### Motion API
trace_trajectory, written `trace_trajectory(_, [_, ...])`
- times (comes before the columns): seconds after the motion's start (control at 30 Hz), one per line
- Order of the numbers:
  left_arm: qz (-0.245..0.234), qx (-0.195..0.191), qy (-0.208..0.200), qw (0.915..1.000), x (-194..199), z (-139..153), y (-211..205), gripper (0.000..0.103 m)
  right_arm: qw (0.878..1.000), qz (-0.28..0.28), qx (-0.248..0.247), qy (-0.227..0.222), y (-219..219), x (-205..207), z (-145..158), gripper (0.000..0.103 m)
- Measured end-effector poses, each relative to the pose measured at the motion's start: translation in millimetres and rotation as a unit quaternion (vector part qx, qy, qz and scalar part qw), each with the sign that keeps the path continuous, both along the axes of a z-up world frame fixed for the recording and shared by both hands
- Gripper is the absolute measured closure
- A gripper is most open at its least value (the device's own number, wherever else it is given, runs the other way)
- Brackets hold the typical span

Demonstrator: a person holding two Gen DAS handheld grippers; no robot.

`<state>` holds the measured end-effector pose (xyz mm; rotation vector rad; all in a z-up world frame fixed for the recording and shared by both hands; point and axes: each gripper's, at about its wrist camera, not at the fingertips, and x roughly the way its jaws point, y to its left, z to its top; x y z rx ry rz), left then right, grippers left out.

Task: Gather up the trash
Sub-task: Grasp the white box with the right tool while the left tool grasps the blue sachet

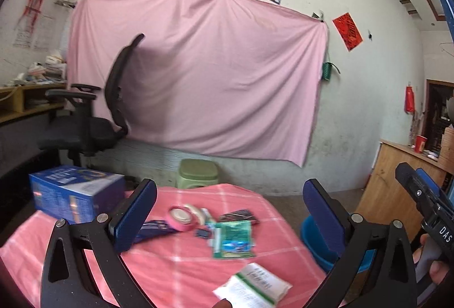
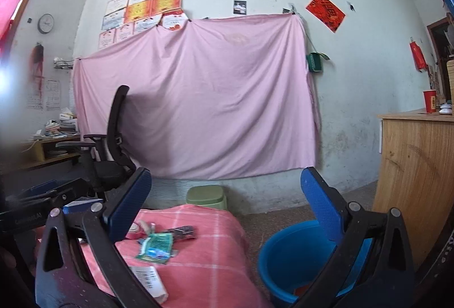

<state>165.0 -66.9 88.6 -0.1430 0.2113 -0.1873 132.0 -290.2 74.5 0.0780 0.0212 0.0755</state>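
Holding both claws level over the table (image 1: 176, 265), I have my left gripper (image 1: 229, 211) spread wide with nothing between its 2 blue pads, and my right gripper (image 2: 227, 203) spread just as wide and equally empty. No earlier view is at hand, so I speak only of how they stand.

From my left wrist, the trash lies on the pink checked cloth: a green sachet (image 1: 233, 238) dead centre, a white and green packet (image 1: 255, 286) at 6 o'clock from it, a pink tape roll (image 1: 181, 218) at 10 o'clock with a pale roll (image 1: 195, 213) just beside it, and a dark patterned wrapper (image 1: 241, 215) at 12 o'clock. Another dark wrapper (image 1: 154, 228) lies near my left finger. A blue box (image 1: 75, 191) sits at the table's 10 o'clock corner.

The blue bucket (image 2: 286, 259) stands on the floor at 3 o'clock of the table, below my right claw, with something reddish at its bottom. A green stool (image 2: 206, 196) stands beyond the table at 12 o'clock
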Motion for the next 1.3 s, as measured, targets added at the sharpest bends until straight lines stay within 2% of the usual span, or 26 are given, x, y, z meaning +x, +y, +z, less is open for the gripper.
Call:
trace_trajectory(0.33, [0.066, 0.03, -0.022, 0.9971, -48, -21, 66, 0.002, 0.999, 0.046, -0.013, 0.005, 56, -16, -17, 0.0])
trace_trajectory(0.43, [0.071, 0.041, -0.01, 0.9966, -47, -31, 81, 0.002, 0.997, 0.061, -0.023, 0.03, 67, -10, -28, 0.0])
trace_trajectory(0.57, [0.07, 0.043, 0.025, 0.9964, -41, -48, 96, 0.002, 0.992, 0.081, -0.041, 0.088, 84, 7, -49, 0.0])
trace_trajectory(0.67, [0.068, 0.039, 0.053, 0.9955, -33, -62, 102, 0.002, 0.982, 0.094, -0.061, 0.153, 97, 27, -68, 0.0])
trace_trajectory(0.87, [0.07, 0.036, 0.096, 0.9923, -13, -84, 104, 0.002, 0.961, 0.109, -0.094, 0.236, 108, 49, -99, 0.0])
trace_trajectory(1.0, [0.066, 0.044, 0.128, 0.9887, 6, -95, 105, 0.002, 0.942, 0.119, -0.099, 0.299, 110, 68, -118, 0.0])
trace_trajectory(1.2, [0.052, 0.05, 0.202, 0.9767, 50, -116, 116, 0.002, 0.915, 0.151, -0.108, 0.358, 118, 85, -132, 0.0])
trace_trajectory(1.3, [0.051, 0.034, 0.238, 0.9694, 71, -126, 124, 0.005, 0.904, 0.162, -0.115, 0.38, 122, 91, -137, 0.002])
